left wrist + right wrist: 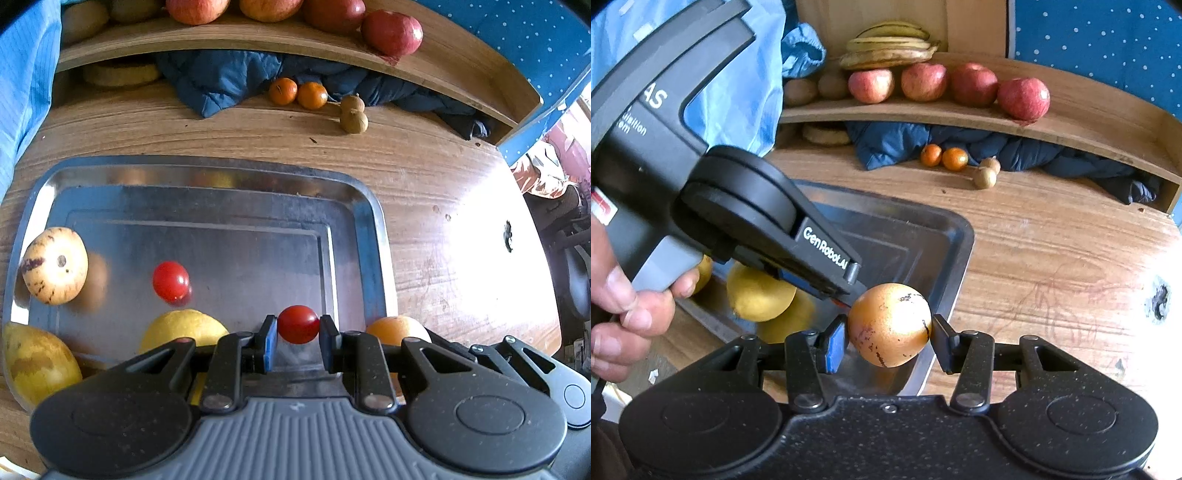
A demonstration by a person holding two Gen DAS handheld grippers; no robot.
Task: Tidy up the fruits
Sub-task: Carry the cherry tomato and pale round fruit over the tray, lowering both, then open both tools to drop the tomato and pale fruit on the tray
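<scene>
While the shelf (1071,122) already carries a row of apples (975,85) and bananas, my metal tray (373,221) still holds pears, a speckled fruit and a loose tomato (171,280), so I judge sorting about midway. My right gripper (888,339) pinches an orange fruit (890,328) over the tray's corner; my left gripper (297,334) pinches a cherry tomato (298,324) above the tray.
</scene>
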